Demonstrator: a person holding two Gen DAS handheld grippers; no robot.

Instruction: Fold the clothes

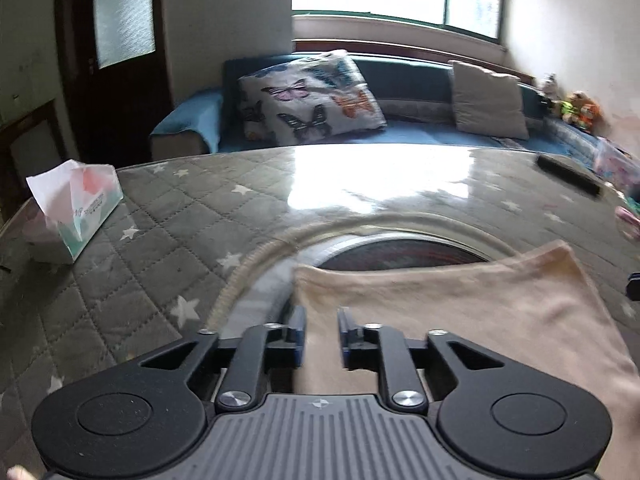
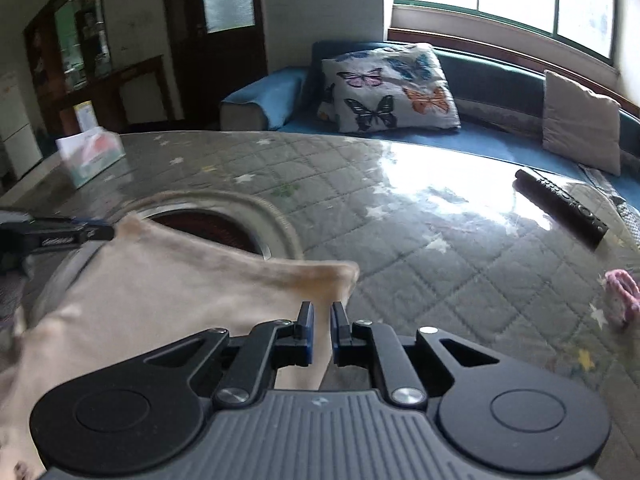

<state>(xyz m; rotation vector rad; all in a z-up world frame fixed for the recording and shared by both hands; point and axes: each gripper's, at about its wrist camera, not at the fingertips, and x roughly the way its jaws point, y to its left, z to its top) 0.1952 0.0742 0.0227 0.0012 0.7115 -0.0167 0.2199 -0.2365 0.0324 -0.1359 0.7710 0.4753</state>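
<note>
The right hand-held gripper has its jaws drawn to a narrow slit over the near right corner of the beige garment, and the cloth edge runs between the fingers; whether the pads truly pinch it is hard to tell, though the lifted, sagging top edge suggests a hold. The left hand-held gripper stands a little wider, hovering just over the garment's left edge with cloth under and between its fingers, and its pads do not appear to press on it.

The garment lies at the near edge of the tabletop, spread between the two grippers, its long axis running from one to the other, so each hand is nearest its own corner. Its far edge drapes over a round opening in the quilted, star-patterned cover. The next fold likely carries the near edge away, toward the far side.

Farther out sit a tissue pack at the left edge, a remote control toward the right, and a small pink item at the right edge. A blue sofa with a butterfly cushion stands beyond.
</note>
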